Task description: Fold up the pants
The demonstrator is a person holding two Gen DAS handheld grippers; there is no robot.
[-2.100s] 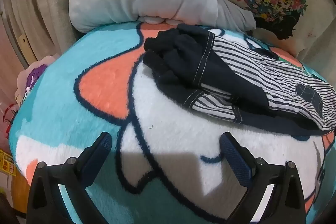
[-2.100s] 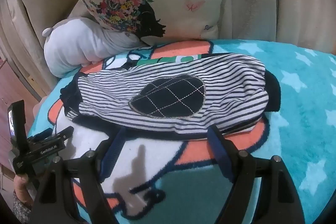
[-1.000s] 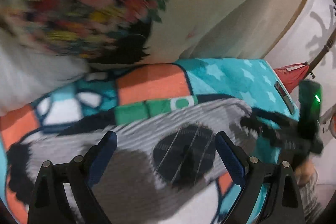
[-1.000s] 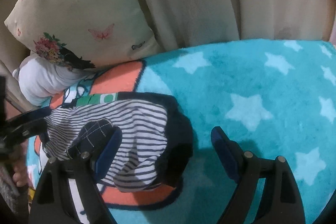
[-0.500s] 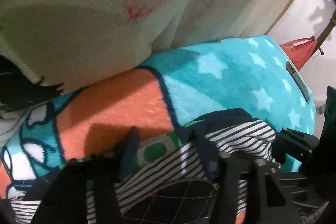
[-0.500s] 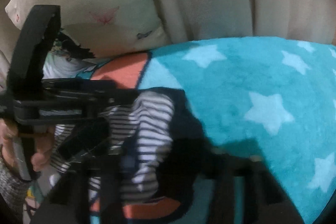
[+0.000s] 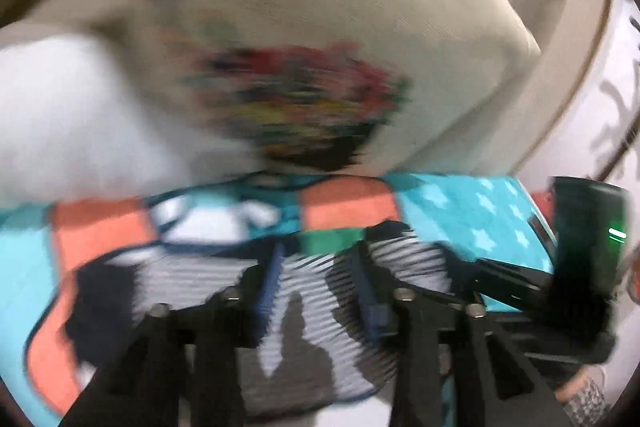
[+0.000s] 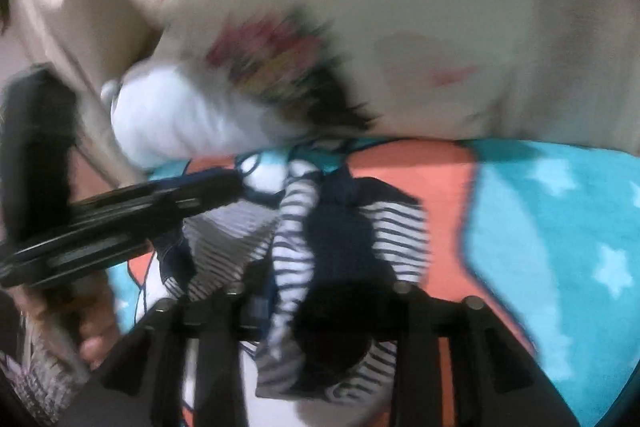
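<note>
Both views are blurred. The striped pants lie on the blanket, in front of the flowered pillow and the white cushion. The right gripper has its jaws narrow, pinching an edge of the pants. The left gripper also has its jaws narrow, with striped cloth between them.
</note>
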